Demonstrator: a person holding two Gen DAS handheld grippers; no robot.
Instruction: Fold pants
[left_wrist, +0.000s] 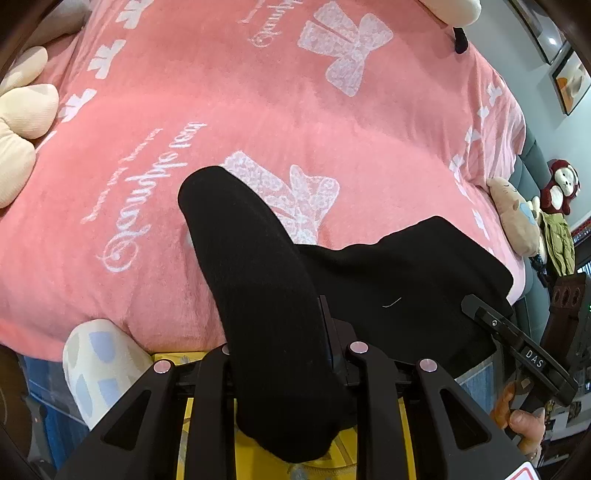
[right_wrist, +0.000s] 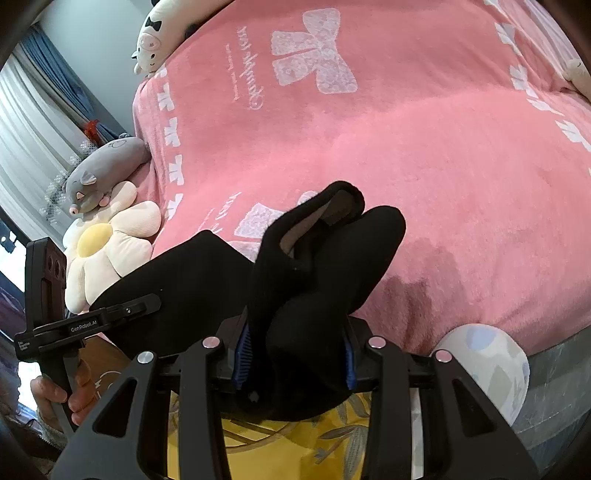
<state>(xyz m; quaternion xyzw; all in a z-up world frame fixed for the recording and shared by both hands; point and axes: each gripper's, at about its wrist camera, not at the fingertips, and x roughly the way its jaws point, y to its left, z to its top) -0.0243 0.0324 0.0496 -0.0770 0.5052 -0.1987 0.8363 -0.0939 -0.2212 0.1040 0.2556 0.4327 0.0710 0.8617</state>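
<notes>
— What has the left gripper (left_wrist: 280, 354) got?
— A fold of the black pants (left_wrist: 388, 280), pinched between its closed-in fingers; the cloth rises forward as a thick roll and hangs down behind the jaws.
— And the right gripper (right_wrist: 295, 354)?
— Clamped on another bunch of the same pants; blue pads (right_wrist: 243, 350) press the fabric on both sides; a cuff stands up, its paler lining showing.
— Room to move?
— Plenty; the pink blanket (left_wrist: 295, 110) lies broad and bare ahead; the pants sit at the near edge of the bed, one part draped flat between the grippers; the flower cushion (right_wrist: 99, 254) and grey plush (right_wrist: 99, 170) keep to the side edge.
</notes>
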